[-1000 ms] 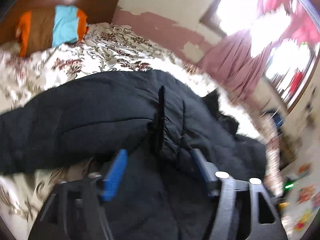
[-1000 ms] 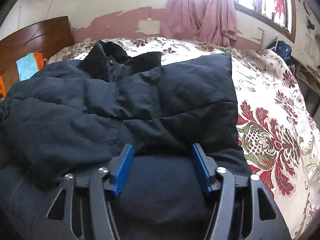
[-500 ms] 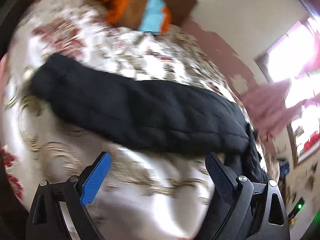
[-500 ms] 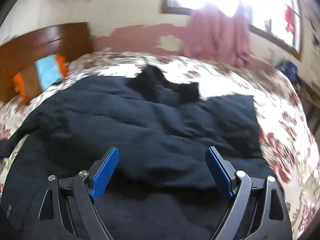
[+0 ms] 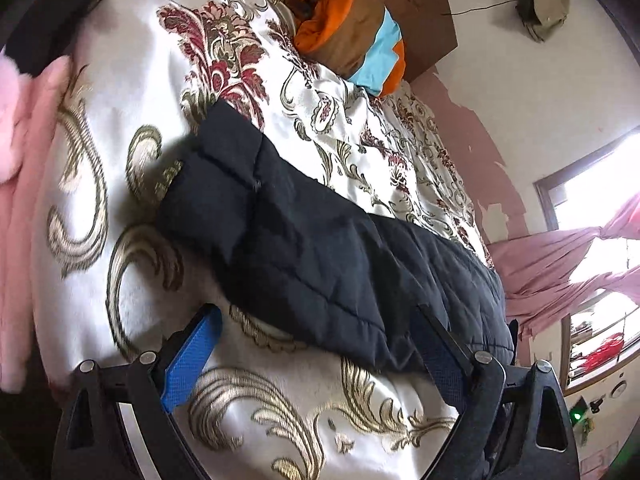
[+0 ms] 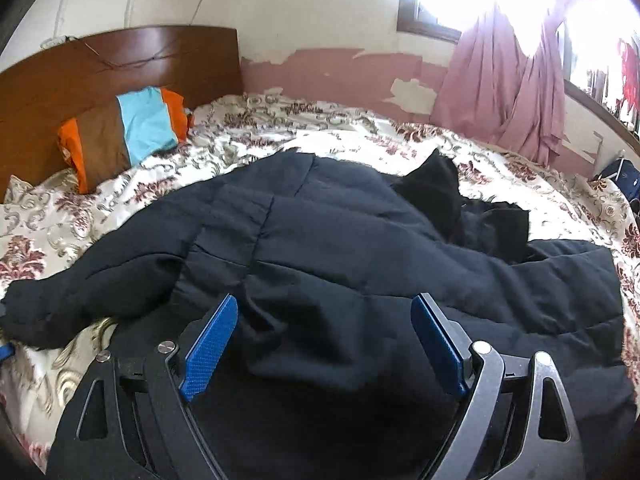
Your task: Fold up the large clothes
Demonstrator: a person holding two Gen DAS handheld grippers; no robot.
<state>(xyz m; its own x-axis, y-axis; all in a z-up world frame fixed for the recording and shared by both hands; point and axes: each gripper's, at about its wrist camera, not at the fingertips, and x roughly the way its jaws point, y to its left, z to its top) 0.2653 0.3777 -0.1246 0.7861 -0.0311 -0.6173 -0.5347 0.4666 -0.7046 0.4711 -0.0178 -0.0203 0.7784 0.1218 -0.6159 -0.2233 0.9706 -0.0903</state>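
Observation:
A large black quilted jacket lies spread on a bed with a floral cover. Its sleeve stretches out to the left across the cover in the left wrist view. My left gripper is open and empty, above the lower edge of the sleeve. My right gripper is open and empty, above the jacket's body near its front edge. The jacket's collar bunches up at the far right.
An orange, brown and blue pillow leans on the wooden headboard. A pink fabric lies at the bed's left edge. Pink curtains hang by bright windows.
Both grippers have opened and let go of the jacket. The left gripper has swung left over the outstretched sleeve. The right gripper has pulled back and lifted above the jacket.

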